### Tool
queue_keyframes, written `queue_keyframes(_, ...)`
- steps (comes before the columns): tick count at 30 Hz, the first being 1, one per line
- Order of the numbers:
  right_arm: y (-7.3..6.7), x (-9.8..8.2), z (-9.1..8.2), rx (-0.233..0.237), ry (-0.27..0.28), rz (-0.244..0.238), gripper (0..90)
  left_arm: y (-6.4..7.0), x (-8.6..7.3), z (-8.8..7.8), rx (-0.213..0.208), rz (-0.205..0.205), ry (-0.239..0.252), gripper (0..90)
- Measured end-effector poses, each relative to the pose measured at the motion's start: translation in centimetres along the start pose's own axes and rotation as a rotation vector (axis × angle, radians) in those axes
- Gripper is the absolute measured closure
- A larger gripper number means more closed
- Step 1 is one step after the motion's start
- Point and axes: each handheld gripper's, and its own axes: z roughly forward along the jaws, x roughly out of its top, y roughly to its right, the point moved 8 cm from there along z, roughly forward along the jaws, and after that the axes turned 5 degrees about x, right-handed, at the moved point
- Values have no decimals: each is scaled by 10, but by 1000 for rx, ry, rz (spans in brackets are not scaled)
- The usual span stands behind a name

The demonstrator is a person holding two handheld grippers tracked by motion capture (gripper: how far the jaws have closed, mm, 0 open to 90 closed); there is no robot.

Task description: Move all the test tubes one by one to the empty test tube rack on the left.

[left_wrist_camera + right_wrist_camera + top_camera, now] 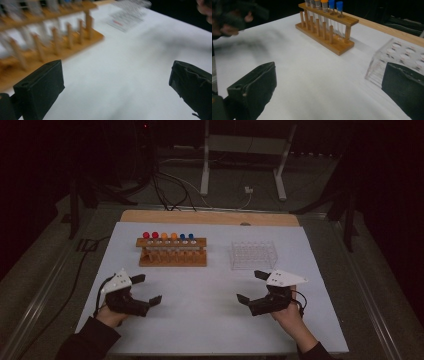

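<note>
The left gripper point(148, 290) stands with jaws wide apart and nothing between them, over the white table point(200, 320). The right gripper point(251, 286) is also wide open and empty. Ahead of the left one stands the wooden rack point(172, 253) with capped tubes, blurred in its own view; the clear rack point(253, 255) is just ahead of the right one.

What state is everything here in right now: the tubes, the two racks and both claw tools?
Left gripper: jaws open, empty.
Right gripper: jaws open, empty.
Wooden rack: upright, holding capped tubes.
Tubes: upright, capped red, orange and blue.
Clear rack: upright, apparently empty.
</note>
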Motion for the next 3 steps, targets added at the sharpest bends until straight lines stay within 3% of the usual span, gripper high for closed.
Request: queue_keyframes(3,2,-5,0,-18,1,-1,0,8,-11,3,-30,8,-8,6)
